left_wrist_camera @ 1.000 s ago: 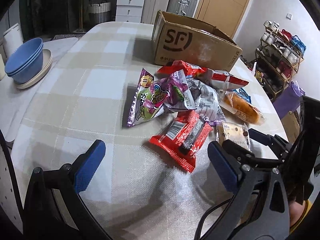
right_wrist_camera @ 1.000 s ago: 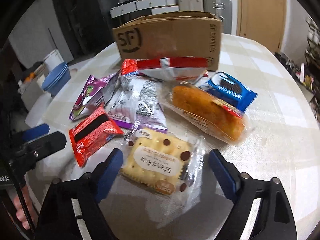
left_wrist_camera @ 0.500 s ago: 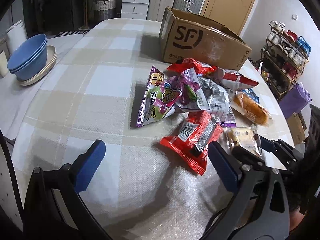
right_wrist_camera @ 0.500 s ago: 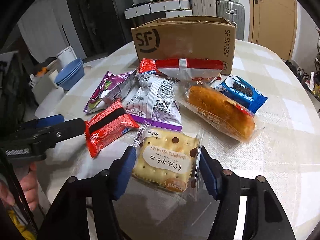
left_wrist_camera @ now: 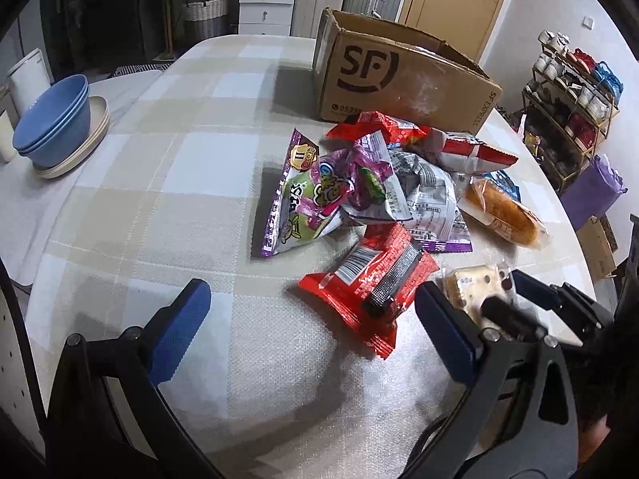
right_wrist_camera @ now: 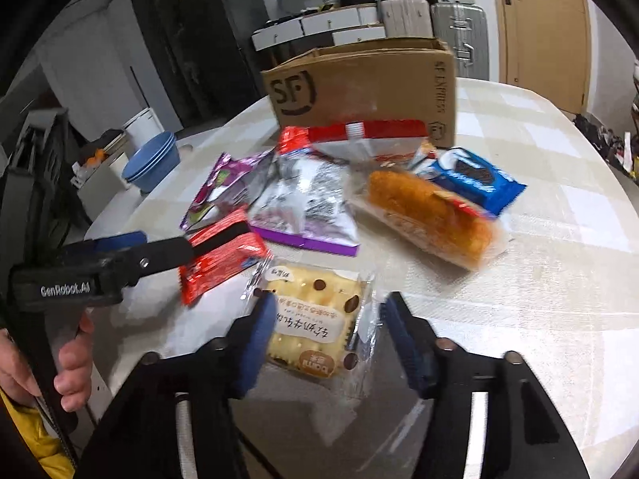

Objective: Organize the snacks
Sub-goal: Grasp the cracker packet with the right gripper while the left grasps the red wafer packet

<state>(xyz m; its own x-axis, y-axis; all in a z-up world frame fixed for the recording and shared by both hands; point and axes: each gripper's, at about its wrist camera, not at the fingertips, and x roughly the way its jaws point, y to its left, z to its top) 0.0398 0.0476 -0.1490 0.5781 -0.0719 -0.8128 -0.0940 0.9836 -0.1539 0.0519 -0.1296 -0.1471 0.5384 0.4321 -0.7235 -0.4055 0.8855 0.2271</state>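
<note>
Right tongs (right_wrist_camera: 327,335) are being pressed against the two sides of a clear-wrapped cracker packet (right_wrist_camera: 315,319), which is being pinched between the blue pads (right_wrist_camera: 255,339) at the near edge of the snack pile; whether the packet is being lifted off the table (right_wrist_camera: 539,279) cannot be told. Left tongs (left_wrist_camera: 311,327) are being held spread wide over the checked cloth, nothing being gripped between them. Just left of the packet, a red wrapper (left_wrist_camera: 367,283) is being left flat on the table. Farther off, a purple candy bag (left_wrist_camera: 303,203), a silver bag (right_wrist_camera: 307,199), a bread roll in clear wrap (right_wrist_camera: 427,215) and a blue cookie pack (right_wrist_camera: 475,179) are being left lying together. Behind them, at the far side, an open cardboard box (left_wrist_camera: 399,80) is being kept upright. Blue bowls (left_wrist_camera: 52,119) are being kept stacked far left.
</note>
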